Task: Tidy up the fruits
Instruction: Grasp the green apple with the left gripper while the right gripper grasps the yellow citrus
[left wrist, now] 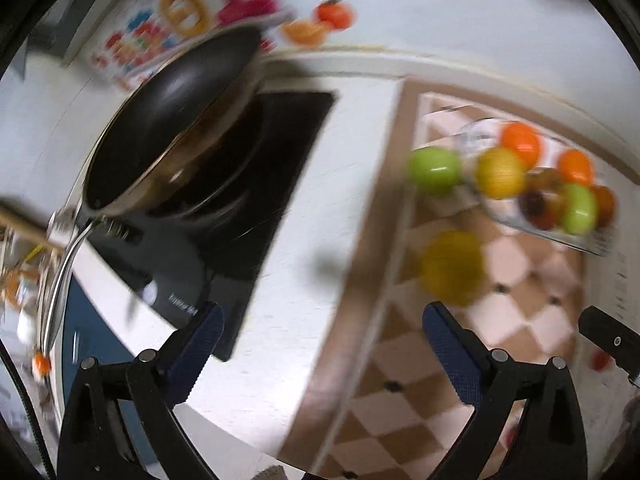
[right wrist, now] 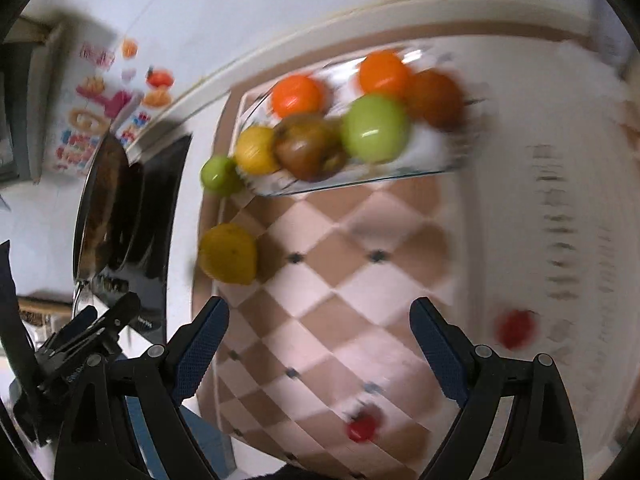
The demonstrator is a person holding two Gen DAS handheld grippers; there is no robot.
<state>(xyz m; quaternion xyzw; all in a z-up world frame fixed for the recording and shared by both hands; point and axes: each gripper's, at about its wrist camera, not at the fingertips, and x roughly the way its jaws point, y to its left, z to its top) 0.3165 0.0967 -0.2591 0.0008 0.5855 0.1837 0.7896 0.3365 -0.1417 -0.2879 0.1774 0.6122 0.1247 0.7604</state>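
Observation:
A clear glass dish (right wrist: 420, 164) (left wrist: 560, 236) on the checkered mat (right wrist: 340, 280) holds several fruits: two orange ones (right wrist: 298, 94), a green apple (right wrist: 374, 128), a yellow one (right wrist: 256, 150) and brownish ones. A small green apple (right wrist: 220, 174) (left wrist: 434, 168) lies just outside the dish's left end. A yellow fruit (right wrist: 228, 252) (left wrist: 454, 266) sits alone on the mat. My left gripper (left wrist: 323, 320) hangs open over the mat's left edge, short of the yellow fruit. My right gripper (right wrist: 319, 312) is open above bare mat. Neither holds anything.
A black frying pan (left wrist: 172, 120) sits on a dark induction cooktop (left wrist: 288, 152) left of the mat. Two small red fruits (right wrist: 514, 328) (right wrist: 362, 428) lie nearer me on the right. Colourful stickers (left wrist: 200, 12) cover the wall behind. The picture is motion-blurred.

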